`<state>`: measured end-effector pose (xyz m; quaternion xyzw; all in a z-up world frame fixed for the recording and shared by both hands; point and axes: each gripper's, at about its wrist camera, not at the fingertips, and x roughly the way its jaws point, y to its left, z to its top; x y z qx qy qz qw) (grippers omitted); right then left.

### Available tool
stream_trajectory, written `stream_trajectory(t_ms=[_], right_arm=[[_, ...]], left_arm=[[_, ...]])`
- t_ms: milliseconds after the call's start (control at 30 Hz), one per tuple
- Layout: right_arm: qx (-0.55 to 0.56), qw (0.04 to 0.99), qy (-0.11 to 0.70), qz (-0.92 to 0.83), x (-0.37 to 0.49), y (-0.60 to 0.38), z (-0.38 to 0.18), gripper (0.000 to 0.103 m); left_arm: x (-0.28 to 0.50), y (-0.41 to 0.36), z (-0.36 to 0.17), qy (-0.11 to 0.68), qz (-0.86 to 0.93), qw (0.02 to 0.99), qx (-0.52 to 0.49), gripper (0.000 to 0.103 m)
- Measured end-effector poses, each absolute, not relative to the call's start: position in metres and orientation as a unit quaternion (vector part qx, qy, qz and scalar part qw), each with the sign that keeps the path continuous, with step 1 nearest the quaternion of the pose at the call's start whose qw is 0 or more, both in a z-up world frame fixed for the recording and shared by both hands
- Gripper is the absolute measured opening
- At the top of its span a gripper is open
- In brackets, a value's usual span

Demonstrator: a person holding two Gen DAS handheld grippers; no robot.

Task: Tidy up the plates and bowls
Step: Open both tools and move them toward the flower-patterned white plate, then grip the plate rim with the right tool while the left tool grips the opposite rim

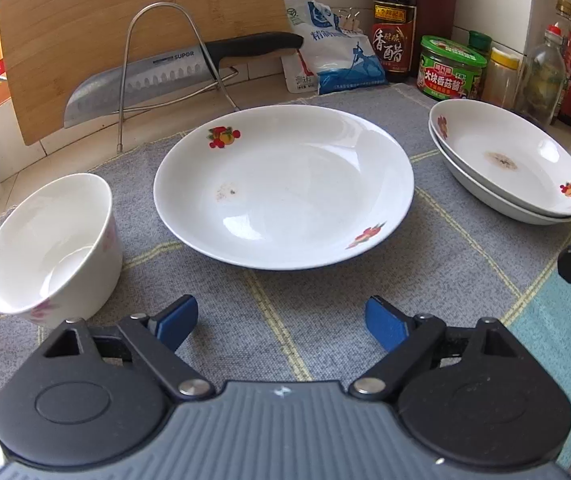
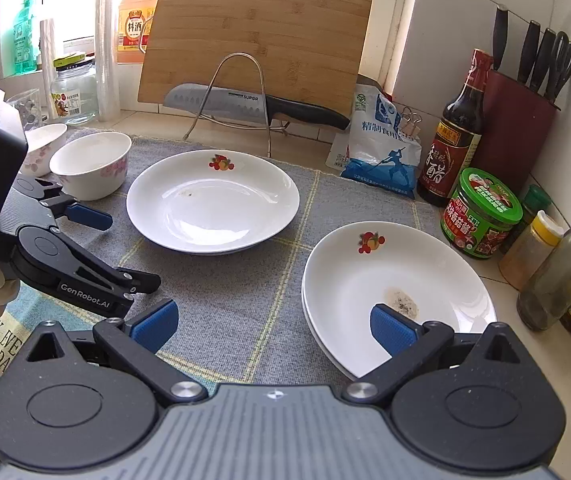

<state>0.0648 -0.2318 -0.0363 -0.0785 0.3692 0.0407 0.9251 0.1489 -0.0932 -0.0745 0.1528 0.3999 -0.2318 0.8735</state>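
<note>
At the far left of the grey checked cloth (image 1: 325,320) a white bowl with pink flowers (image 1: 51,248) stands upright, and a second flowered bowl (image 2: 43,146) sits just behind it, touching or nearly so. The left gripper (image 1: 281,322) hovers low over the cloth just right of the near bowl, its blue-padded fingers (image 1: 177,320) spread wide with nothing between them.

Straight ahead of it, in the middle of the cloth, lies a single white plate (image 1: 285,188) with fruit decals on its rim and a small brown speck inside. Behind that plate a bamboo cutting board (image 2: 257,36) leans against the wall, with a Supor knife (image 2: 253,106) resting across a wire rack (image 2: 241,92) in front of it.

To the right, two matching plates are stacked (image 2: 397,292) at the cloth's right edge, the upper one carrying a brownish stain. The right gripper (image 2: 273,330) is held over the near side of this stack, jaws wide apart and gripping nothing; its right finger overlaps the upper plate's near rim in the wrist view, and contact cannot be judged.

Farther right stand a salt bag (image 2: 381,152), a vinegar bottle (image 2: 457,136), a green-lidded jar (image 2: 481,216) and a knife block (image 2: 521,120).
</note>
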Motion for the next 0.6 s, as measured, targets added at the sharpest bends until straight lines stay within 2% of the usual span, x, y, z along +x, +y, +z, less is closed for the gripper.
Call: stream_trajectory(t_ms=[67, 267, 600], right_arm=[[-0.081, 0.923, 0.373, 0.046, 0.068, -0.233, -0.037, 0.103], [-0.082, 0.917, 0.383, 0.075, 0.091, -0.239, -0.041, 0.103], [-0.122, 0.902, 0.384, 0.154, 0.156, -0.247, -0.038, 0.103]], left_arm=[[0.152, -0.095, -0.076, 0.399, -0.234, 0.874, 0.145, 0.092], [0.162, -0.100, -0.081, 0.404, -0.230, 0.876, 0.128, 0.102], [0.176, -0.107, -0.084, 0.404, -0.213, 0.881, 0.119, 0.103]])
